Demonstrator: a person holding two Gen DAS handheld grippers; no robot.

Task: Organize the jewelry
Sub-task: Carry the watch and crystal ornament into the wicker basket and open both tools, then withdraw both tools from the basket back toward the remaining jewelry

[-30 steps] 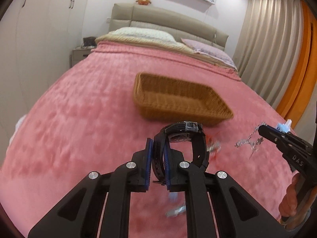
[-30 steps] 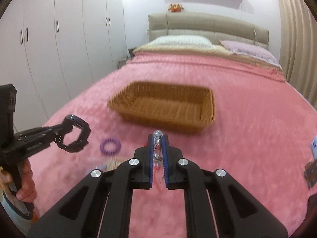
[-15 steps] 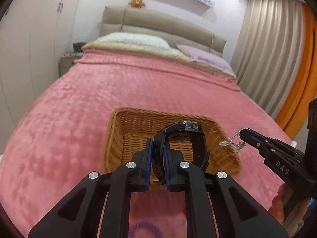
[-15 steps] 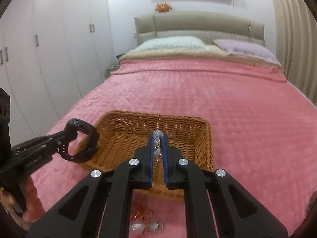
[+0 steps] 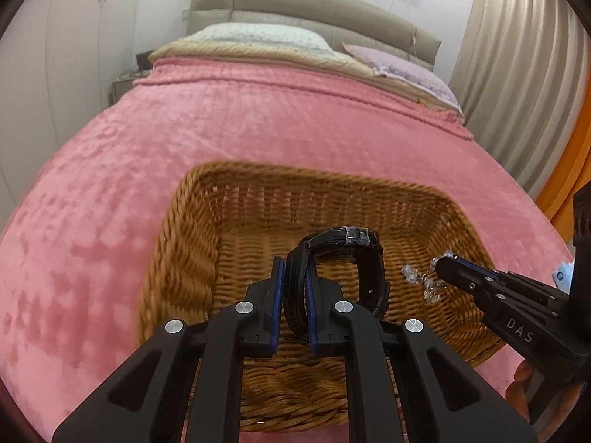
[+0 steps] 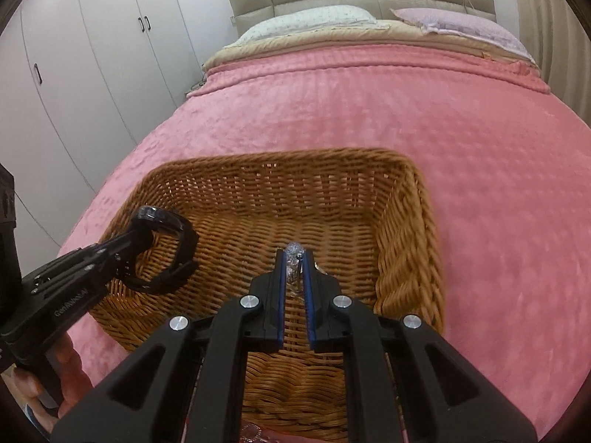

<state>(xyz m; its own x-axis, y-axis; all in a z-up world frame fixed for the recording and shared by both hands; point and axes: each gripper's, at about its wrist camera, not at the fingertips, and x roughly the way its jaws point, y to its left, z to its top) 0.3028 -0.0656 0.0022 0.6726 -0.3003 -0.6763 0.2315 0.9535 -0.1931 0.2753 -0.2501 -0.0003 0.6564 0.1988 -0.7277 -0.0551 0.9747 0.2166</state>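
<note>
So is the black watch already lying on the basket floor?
No, the black watch hangs clamped in the left gripper above the wicker basket.

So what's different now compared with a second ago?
Both grippers moved forward, from over the blanket to above the wicker basket. Unchanged: the left gripper still clamps the black watch, the right gripper still pinches the silvery chain. Nothing released.
</note>
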